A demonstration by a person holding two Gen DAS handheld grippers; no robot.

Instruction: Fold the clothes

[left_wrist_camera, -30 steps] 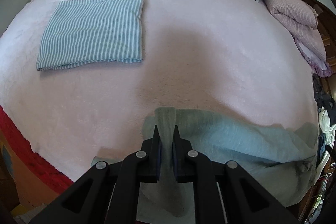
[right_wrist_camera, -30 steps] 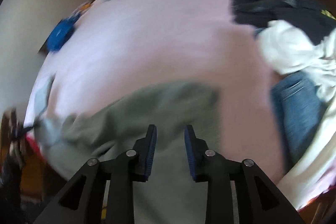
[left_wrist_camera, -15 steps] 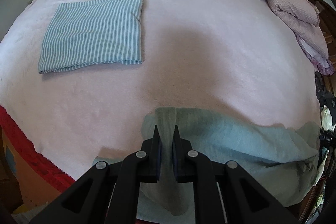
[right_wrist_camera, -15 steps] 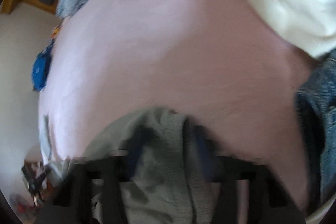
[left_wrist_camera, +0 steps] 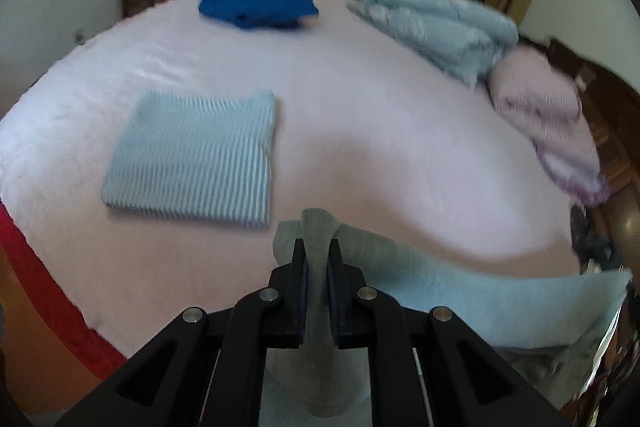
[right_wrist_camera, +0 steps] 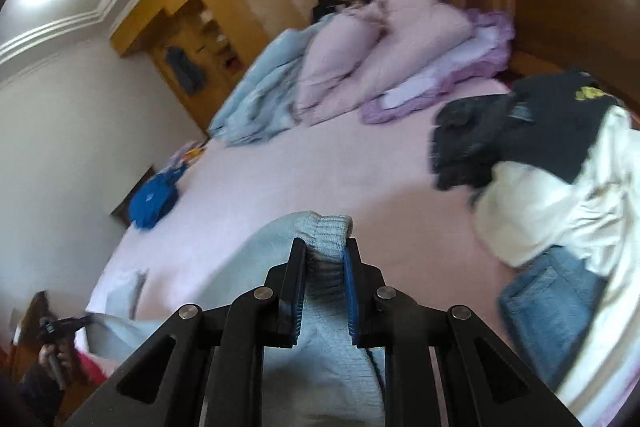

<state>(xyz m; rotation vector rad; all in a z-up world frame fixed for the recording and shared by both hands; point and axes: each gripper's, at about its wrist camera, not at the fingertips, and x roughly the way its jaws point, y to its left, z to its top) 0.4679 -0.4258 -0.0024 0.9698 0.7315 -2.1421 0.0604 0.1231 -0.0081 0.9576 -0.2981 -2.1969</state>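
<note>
Pink bedding covers the bed where the folding is done, and nearest the cameras hangs a grey-green knit, stretched between two grips above the near edge. The left gripper has its jaws pinched on one bunched corner; the right gripper clamps the ribbed hem. It looks soft, light and limp: it sags between the holds and will likely stretch, so corners and the thicker hem seem the surest places to grip. Farther off lies a folded striped shirt, then a blue garment, with quilts and an unfolded heap beyond.
</note>
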